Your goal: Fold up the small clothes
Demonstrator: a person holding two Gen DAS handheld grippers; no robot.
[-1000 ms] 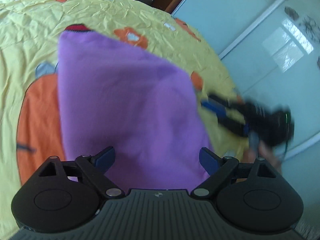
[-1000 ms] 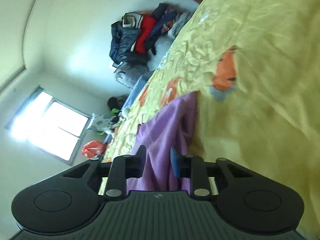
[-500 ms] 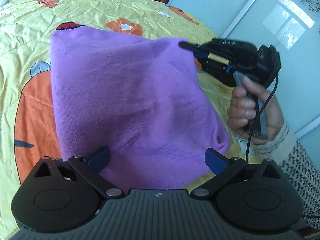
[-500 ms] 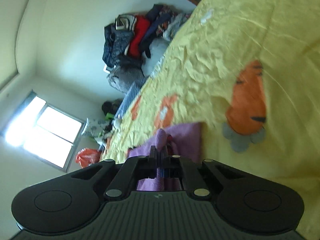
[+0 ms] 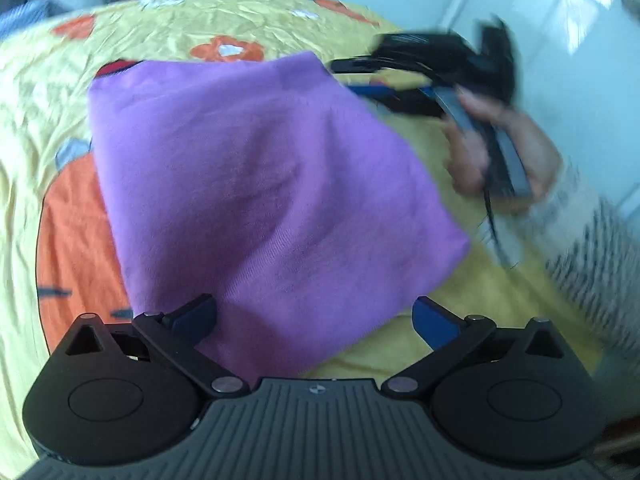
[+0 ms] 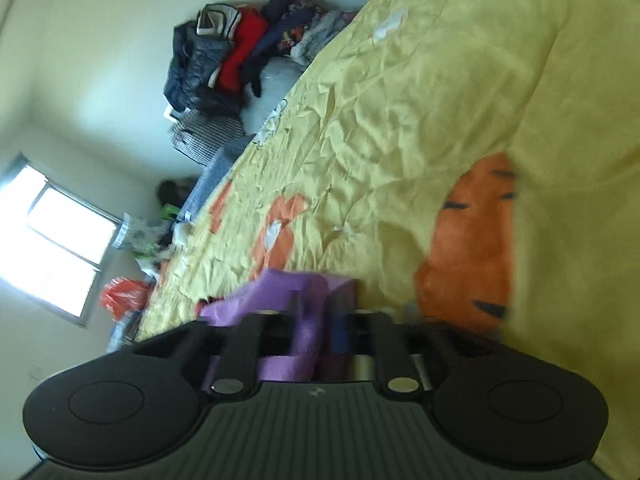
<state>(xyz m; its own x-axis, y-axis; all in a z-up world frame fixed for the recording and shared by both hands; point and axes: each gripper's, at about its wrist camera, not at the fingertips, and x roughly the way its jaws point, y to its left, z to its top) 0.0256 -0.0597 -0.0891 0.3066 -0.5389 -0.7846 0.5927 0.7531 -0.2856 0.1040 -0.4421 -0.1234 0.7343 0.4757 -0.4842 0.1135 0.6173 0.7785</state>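
Observation:
A purple garment lies folded on the yellow bedspread. My left gripper hovers over the garment's near edge; its jaws are opening wide and its blue pads touch nothing. My right gripper, held by a hand, sits blurred at the garment's far right corner. In the right wrist view a fold of the purple garment lies loosely between the jaws of the right gripper. Those jaws are opening and their pads stand apart from the cloth.
A heap of dark and red clothes is piled at the far end of the bed. A pale glossy wardrobe door stands to the right. The person's patterned sleeve reaches in from the right. A bright window is on the left wall.
The right gripper closed on the garment's far right corner, then parted its jaws again. The left jaws spread wider. The garment now lies flatter on the bed.

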